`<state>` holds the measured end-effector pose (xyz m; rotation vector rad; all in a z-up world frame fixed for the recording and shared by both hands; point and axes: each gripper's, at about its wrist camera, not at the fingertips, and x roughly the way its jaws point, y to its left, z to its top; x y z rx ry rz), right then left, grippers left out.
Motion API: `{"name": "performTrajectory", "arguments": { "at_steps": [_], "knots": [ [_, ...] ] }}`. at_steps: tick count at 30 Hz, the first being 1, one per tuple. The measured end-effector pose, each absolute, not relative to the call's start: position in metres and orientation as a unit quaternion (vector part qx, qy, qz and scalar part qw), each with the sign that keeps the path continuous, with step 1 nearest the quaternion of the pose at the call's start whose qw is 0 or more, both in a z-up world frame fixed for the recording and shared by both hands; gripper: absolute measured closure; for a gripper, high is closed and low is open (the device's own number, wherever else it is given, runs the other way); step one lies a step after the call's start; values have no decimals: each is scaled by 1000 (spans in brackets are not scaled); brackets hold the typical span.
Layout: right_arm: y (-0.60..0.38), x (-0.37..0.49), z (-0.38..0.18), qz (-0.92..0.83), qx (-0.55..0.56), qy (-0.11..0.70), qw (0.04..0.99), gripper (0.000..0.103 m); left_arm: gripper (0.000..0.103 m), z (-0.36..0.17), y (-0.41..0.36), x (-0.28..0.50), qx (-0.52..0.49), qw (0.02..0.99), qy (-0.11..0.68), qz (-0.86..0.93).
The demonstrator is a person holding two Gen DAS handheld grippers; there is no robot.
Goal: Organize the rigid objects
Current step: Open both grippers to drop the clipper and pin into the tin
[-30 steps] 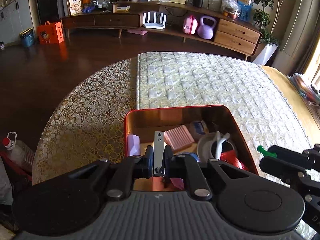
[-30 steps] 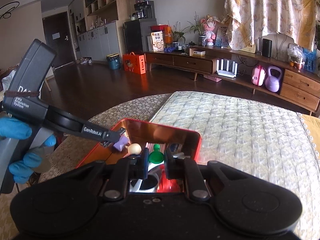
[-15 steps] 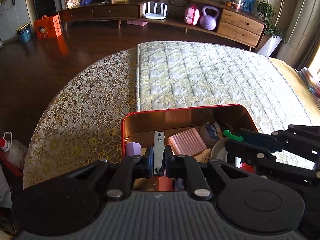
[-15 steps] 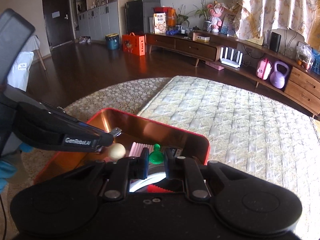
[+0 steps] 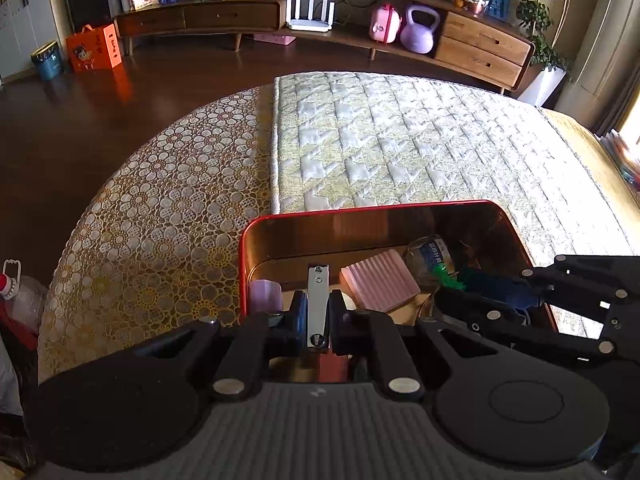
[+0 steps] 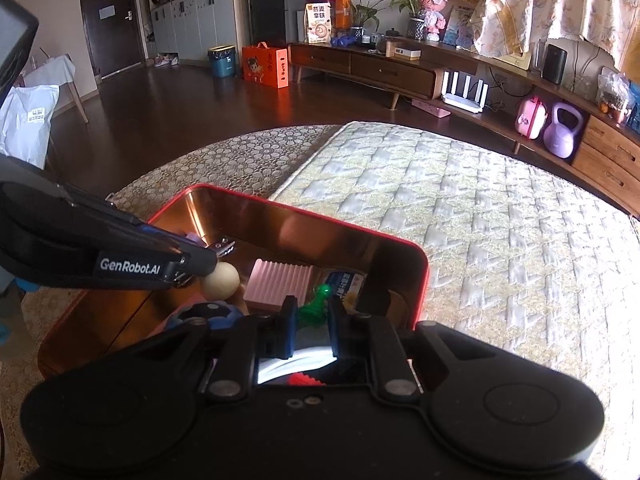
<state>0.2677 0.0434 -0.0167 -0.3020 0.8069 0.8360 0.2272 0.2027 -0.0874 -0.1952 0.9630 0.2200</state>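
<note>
A red tin box (image 5: 360,209) with a copper inside sits on the quilted bed; it also shows in the right wrist view (image 6: 304,209). My left gripper (image 5: 318,316) is shut on a silver nail clipper (image 5: 318,300) above the box's near left part. My right gripper (image 6: 312,322) is shut on a small green toy (image 6: 316,304) and reaches into the box from the right (image 5: 452,280). Inside lie a pink ribbed block (image 5: 380,280), a small clear bottle (image 5: 434,252), a lilac piece (image 5: 264,294), a cream ball (image 6: 221,280) and a blue-black ball (image 6: 208,314).
The box stands on a quilted cover (image 5: 420,140) beside a floral lace cover (image 5: 168,208). The bed's left edge drops to a dark wood floor (image 5: 80,120). A low wooden sideboard (image 5: 320,28) runs along the far wall. A plastic bottle (image 5: 20,292) stands at the left.
My right gripper has moved left and down into the box with the green toy. My left gripper has stayed shut on the nail clipper, shifting slightly over the box.
</note>
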Motion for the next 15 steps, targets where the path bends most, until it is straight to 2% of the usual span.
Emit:
{"name": "performTrajectory", "arguments": {
  "at_steps": [15],
  "knots": [
    [16,253,14,403,-85,377,829,87,91,-75,198,208,-91,883,446,114]
  ]
}}
